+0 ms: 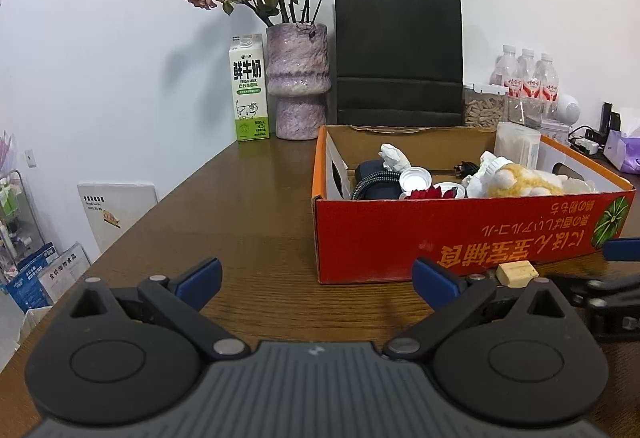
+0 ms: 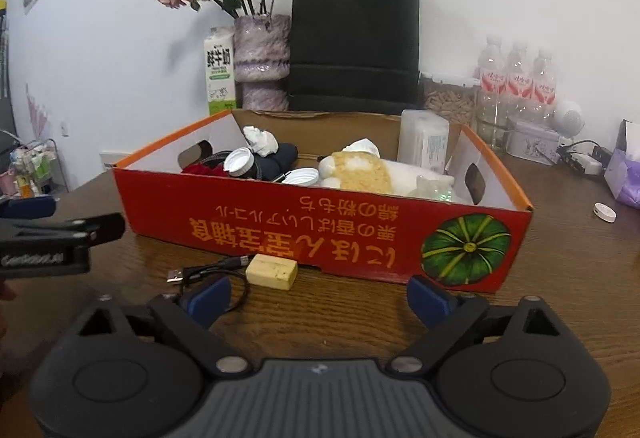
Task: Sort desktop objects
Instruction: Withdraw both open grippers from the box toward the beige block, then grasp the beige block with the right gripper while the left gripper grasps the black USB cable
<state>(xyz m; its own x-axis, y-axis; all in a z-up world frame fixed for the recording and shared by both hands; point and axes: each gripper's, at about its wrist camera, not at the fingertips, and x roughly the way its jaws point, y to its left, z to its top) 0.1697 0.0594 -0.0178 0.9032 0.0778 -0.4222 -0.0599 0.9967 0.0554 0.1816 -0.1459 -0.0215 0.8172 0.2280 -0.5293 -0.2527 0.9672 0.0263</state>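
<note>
Both my hands' fingers are spread wide and empty: left gripper [image 1: 316, 280], right gripper [image 2: 318, 298]. The pale yellow rectangular eraser block [image 2: 272, 270] lies on the wooden worktop [image 2: 560, 258], touching the red cardboard box's [image 2: 280, 230] near wall, so my right lines up on it.

One red box [image 2: 320, 234], three water bottles [image 2: 518, 78], one milk carton [image 1: 249, 88], one vase [image 1: 297, 78], one black bag [image 1: 398, 54]

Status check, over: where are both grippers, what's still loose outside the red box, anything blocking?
Left gripper open, empty. Right gripper open, empty. Yellow block and black USB cable on table before red box. Nothing blocking.
</note>
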